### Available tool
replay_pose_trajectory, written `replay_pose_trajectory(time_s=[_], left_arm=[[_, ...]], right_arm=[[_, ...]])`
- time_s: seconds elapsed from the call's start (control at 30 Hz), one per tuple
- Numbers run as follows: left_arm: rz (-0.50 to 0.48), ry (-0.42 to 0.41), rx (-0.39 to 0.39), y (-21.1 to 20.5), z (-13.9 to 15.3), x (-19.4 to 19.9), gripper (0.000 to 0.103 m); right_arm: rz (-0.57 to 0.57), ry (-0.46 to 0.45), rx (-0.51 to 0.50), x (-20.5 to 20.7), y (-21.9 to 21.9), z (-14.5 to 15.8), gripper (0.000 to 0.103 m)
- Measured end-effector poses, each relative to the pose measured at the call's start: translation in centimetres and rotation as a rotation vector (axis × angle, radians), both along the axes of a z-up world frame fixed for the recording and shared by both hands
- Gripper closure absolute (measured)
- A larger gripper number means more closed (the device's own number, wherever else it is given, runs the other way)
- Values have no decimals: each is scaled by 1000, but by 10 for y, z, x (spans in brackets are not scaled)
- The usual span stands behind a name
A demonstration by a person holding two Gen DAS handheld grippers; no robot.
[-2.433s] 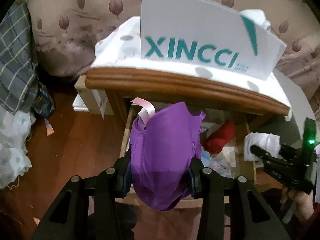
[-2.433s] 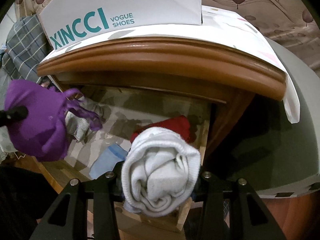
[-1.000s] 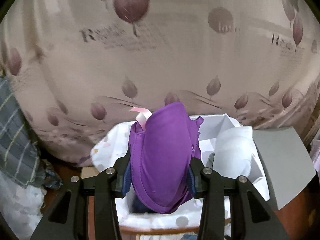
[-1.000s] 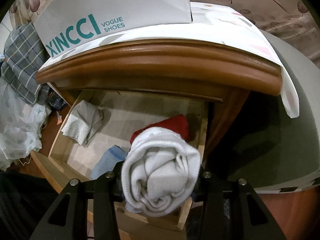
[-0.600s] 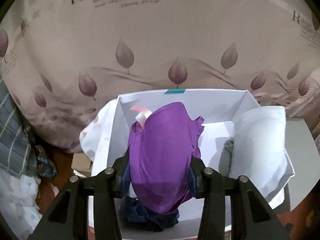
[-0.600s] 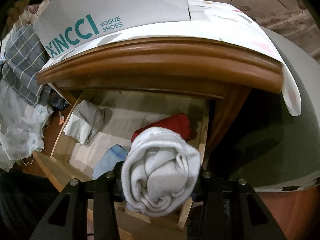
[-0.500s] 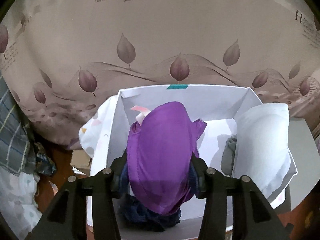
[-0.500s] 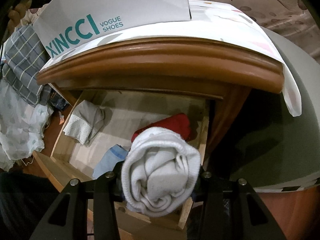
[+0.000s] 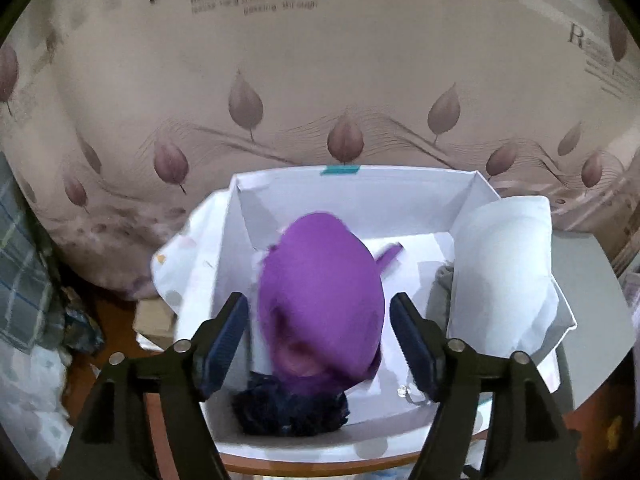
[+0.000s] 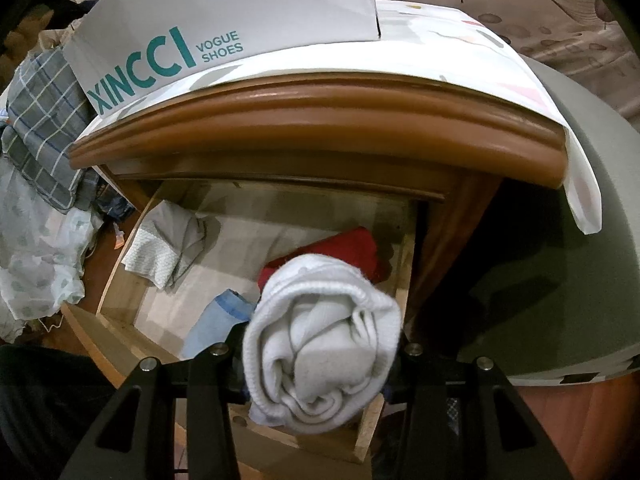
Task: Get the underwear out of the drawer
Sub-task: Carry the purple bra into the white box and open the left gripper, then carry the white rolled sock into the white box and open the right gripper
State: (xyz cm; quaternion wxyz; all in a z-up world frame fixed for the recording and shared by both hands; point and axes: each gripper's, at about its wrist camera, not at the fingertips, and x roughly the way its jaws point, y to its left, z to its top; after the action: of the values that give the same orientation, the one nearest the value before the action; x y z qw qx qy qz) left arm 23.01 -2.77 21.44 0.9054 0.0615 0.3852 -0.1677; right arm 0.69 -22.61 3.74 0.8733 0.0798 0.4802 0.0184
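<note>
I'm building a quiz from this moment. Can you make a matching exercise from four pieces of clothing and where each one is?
Things:
1. purple garment
2. white rolled cloth
3. red garment
4. dark blue lace garment

Places:
A. lying in the open drawer
B. clamped in the right gripper
C. on the white box floor
D. between the opening jaws of the left gripper

Pairs: 1-D, 2-B, 3-A, 4-C

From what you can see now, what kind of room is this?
Probably a bedroom: an open wooden drawer holds folded clothes, a leaf-printed curtain hangs behind, and checked bedding lies piled beside the cabinet.
</note>
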Motion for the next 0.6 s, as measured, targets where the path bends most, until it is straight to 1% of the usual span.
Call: replay_pose_trajectory(time_s=[0.17,0.2,0.23,0.3,0.37,0.43,0.5,0.6], left_arm=[[3,-87,-20,15,23,-27,25],[8,-105,-24,20,27,-35,23],[29,-130,-13,25,30,-45,20],[54,-160,5,35,30,-60,18],[82,-185,21,48,25,-80,17],[103,-194,34,63,11,-99,16],[131,-192,57,74,-5,-113,16],[191,-165,88,94,-37,-130,16]], right_arm=[[-1,-12,-1,1,1,-1,59],[-1,-19,-2,0,1,1,59],[-3,-27,-2,-1,1,2,59],[-1,-35,-5,-2,2,4,59],[3,-42,-21,-4,4,6,59],[7,-48,-35,-6,6,7,59],[14,-68,-61,-7,8,12,59],[18,-104,-86,-12,9,25,59]])
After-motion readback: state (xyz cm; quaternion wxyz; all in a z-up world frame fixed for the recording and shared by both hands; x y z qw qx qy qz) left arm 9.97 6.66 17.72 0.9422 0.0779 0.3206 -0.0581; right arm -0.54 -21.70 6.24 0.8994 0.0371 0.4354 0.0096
